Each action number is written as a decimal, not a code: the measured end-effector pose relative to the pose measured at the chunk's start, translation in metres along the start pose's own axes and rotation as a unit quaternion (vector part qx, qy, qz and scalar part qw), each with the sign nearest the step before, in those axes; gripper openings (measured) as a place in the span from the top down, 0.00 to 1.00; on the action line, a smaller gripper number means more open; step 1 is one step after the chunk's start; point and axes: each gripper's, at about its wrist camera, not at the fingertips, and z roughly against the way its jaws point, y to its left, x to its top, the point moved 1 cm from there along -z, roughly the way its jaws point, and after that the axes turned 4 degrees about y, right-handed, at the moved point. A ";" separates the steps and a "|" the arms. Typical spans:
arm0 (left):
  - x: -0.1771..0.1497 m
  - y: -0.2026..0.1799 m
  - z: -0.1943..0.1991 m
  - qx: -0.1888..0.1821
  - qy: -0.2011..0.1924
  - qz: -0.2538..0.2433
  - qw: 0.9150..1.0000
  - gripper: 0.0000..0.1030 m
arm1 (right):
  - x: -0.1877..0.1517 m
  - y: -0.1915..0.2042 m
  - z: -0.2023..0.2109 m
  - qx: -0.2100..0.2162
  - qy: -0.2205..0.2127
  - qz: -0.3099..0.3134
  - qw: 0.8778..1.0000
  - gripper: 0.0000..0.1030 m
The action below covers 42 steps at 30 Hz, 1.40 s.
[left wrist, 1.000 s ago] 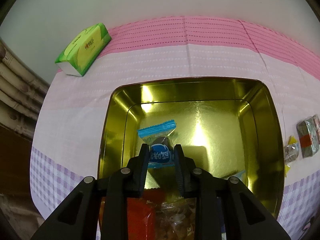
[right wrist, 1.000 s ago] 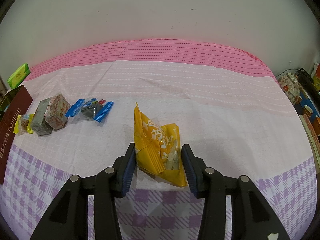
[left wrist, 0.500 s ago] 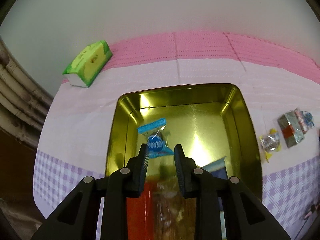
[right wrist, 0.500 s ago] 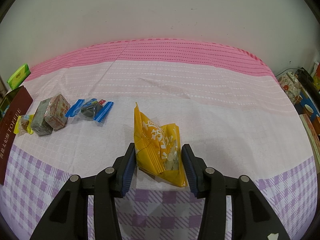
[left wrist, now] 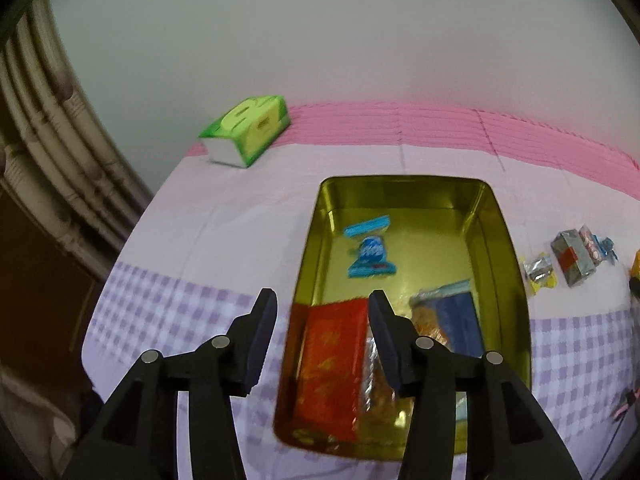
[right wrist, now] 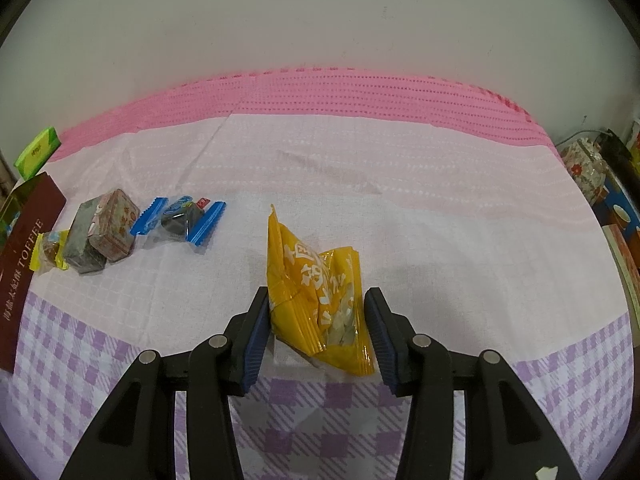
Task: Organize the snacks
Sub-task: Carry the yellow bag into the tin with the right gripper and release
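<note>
- Left tool (left wrist: pixel 322 306): jaws have just been opening, nothing between them, above the tin's (left wrist: pixel 516 272) near left rim.
- Blue candy (left wrist: pixel 370 252) lies in the tin, toward its far end.
- Right tool (right wrist: pixel 314 322): jaws apart around the yellow bag (right wrist: pixel 320 292) on the bench (right wrist: pixel 460 216); contact unclear.

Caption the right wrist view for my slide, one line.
Right hand-held gripper straddles a yellow snack bag on the checked tablecloth, with more wrapped snacks waiting at left.

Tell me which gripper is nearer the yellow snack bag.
Right. The right gripper straddles the yellow snack bag on the cloth; the left gripper hangs open over the gold tin, off to the side.
</note>
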 end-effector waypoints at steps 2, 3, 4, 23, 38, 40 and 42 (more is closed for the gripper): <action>-0.005 0.005 0.003 -0.007 0.002 0.008 1.000 0.49 | 0.001 0.000 0.000 -0.001 0.005 -0.004 1.000 0.57; -0.008 0.008 0.004 -0.006 0.002 0.011 1.000 0.49 | 0.002 0.000 -0.001 -0.003 0.007 -0.004 1.000 0.58; -0.010 0.010 0.005 -0.004 0.002 0.012 1.000 0.48 | 0.003 0.000 0.000 -0.005 0.008 -0.003 1.000 0.60; -0.018 0.036 0.001 0.005 0.007 0.043 0.999 0.37 | 0.041 0.099 0.051 0.061 -0.035 0.047 0.996 0.67; -0.017 0.057 -0.004 0.020 0.012 0.083 0.996 0.35 | 0.065 0.286 0.058 0.166 -0.026 0.166 0.972 0.66; -0.016 0.061 -0.006 0.026 0.013 0.090 0.996 0.35 | 0.068 0.302 0.053 0.170 -0.022 0.178 0.969 0.66; -0.016 0.065 -0.006 0.028 0.013 0.096 0.995 0.35 | 0.068 0.314 0.049 0.165 -0.021 0.190 0.968 0.66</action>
